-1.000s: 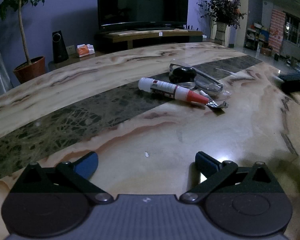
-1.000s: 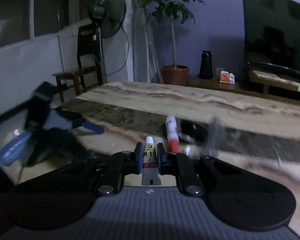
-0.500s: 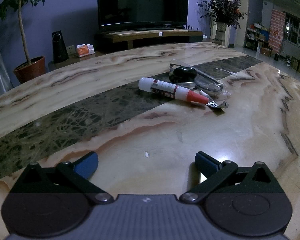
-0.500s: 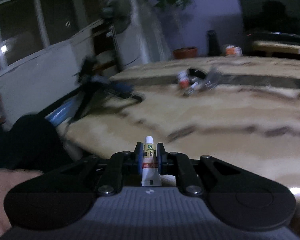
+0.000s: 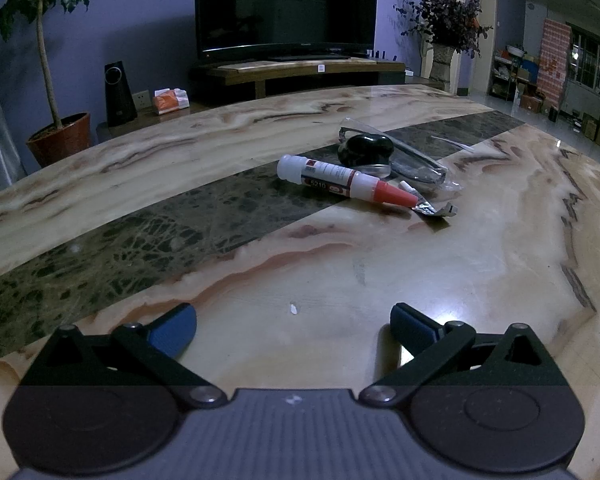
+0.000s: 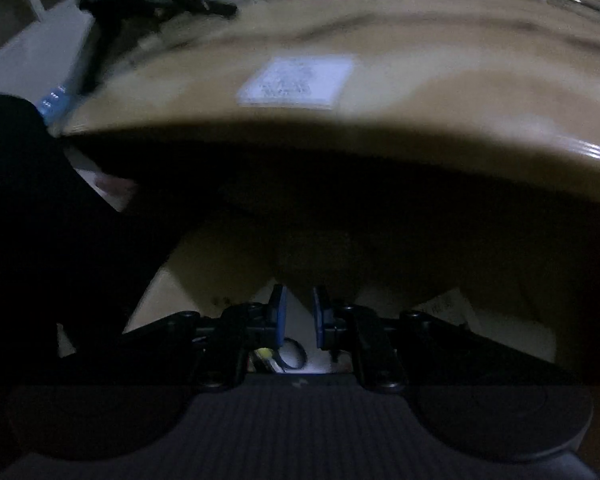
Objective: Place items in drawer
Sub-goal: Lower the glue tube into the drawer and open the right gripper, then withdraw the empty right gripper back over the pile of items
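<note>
My left gripper (image 5: 293, 320) hangs open over the marble table (image 5: 260, 280) with nothing between its fingers. Beyond it lie a white tube with a red tip (image 5: 340, 180), a black rounded object (image 5: 366, 150), clear glasses (image 5: 416, 164) and a scrap of foil (image 5: 436, 210). My right gripper (image 6: 299, 314) points down below the table's edge (image 6: 380, 136) into a dark open drawer (image 6: 168, 300). Its pads stand close together, and only a pale strip of the small white tube (image 6: 298, 304) shows between them in the gloom.
A white label (image 6: 296, 82) lies on the tabletop above the drawer. A dark sleeve (image 6: 24, 220) fills the left of the right wrist view. A ring (image 6: 293, 356) and a slip of paper (image 6: 444, 308) lie in the drawer. A TV, plants and a speaker stand behind the table.
My right gripper has sunk from above the tabletop to below its edge and tilted down toward the drawer, with the jaws at the same width. The left gripper has stayed put.
</note>
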The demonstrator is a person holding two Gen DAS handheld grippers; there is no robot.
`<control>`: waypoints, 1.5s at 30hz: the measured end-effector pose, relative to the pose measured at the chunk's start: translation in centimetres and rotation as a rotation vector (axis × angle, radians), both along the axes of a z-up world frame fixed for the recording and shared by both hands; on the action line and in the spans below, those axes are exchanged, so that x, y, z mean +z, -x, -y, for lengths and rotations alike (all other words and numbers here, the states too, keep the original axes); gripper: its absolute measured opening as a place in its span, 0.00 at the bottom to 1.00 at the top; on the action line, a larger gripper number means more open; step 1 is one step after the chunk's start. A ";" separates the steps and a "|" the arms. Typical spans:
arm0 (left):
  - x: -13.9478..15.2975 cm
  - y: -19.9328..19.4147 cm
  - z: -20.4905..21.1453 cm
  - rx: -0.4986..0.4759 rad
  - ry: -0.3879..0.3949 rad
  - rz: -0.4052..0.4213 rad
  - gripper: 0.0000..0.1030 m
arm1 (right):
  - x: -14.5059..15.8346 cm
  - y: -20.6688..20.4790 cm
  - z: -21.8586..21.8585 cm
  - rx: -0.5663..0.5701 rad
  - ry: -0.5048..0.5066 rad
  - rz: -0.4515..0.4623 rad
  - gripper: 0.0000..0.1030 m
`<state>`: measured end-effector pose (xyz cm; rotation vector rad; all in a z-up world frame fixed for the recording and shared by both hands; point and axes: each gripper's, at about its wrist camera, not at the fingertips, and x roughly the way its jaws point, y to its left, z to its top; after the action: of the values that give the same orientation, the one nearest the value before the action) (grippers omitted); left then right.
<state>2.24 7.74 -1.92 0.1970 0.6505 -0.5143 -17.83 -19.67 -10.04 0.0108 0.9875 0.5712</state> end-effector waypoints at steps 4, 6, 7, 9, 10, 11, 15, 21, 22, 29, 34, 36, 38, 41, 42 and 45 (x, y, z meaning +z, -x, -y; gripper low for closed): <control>0.0 0.0 0.0 0.000 0.000 0.000 1.00 | -0.6 -0.2 -1.0 0.014 0.010 -0.023 0.17; 0.0 0.0 0.0 0.000 0.000 0.000 1.00 | -0.3 -0.2 -1.5 0.039 -0.009 -0.020 0.17; 0.0 0.0 0.0 0.000 0.000 0.000 1.00 | -0.1 -0.2 -1.8 0.055 -0.020 -0.014 0.17; 0.0 0.0 0.0 0.000 0.000 0.000 1.00 | 0.0 -0.2 -2.0 0.066 0.005 0.009 0.21; 0.0 0.0 0.0 0.000 0.000 0.000 1.00 | 0.0 -0.2 -2.2 0.066 0.029 0.015 0.26; 0.0 0.0 0.0 0.000 0.000 0.000 1.00 | 0.1 -0.2 -2.4 0.066 0.053 0.022 0.28; 0.0 0.0 0.0 0.000 0.000 0.000 1.00 | 1.3 -0.4 -1.9 0.043 0.016 0.026 0.28; 0.0 0.0 0.0 0.000 0.000 0.000 1.00 | 7.5 0.2 0.4 0.141 -0.293 0.103 0.34; 0.0 0.0 0.0 0.000 0.000 0.000 1.00 | 8.7 0.3 0.7 0.164 -0.344 0.128 0.38; 0.0 0.0 0.0 0.000 0.000 0.000 1.00 | 13.4 -2.4 1.3 -0.017 -0.339 0.322 0.52; 0.0 0.0 0.0 0.000 0.000 0.000 1.00 | 13.1 -7.4 -0.3 -0.207 -0.201 0.354 0.52; 0.0 0.0 0.0 0.000 0.000 0.000 1.00 | 13.1 -9.2 -1.6 -0.205 -0.199 0.373 0.52; 0.0 0.0 0.0 0.000 0.000 0.000 1.00 | 13.2 -11.0 -3.3 -0.169 -0.149 0.405 0.52; 0.0 0.0 0.0 0.000 0.000 0.000 1.00 | 13.8 -13.1 -6.2 -0.097 -0.047 0.462 0.52; 0.0 0.0 0.0 0.000 0.000 0.000 1.00 | 14.2 -13.6 -7.0 -0.074 -0.018 0.473 0.52; 0.0 0.0 0.0 0.000 0.000 0.000 1.00 | 14.0 -16.0 -8.8 -0.045 0.033 0.473 0.52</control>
<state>2.24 7.74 -1.92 0.1971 0.6504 -0.5144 -1.80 -10.82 3.94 -0.1258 0.5344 0.4860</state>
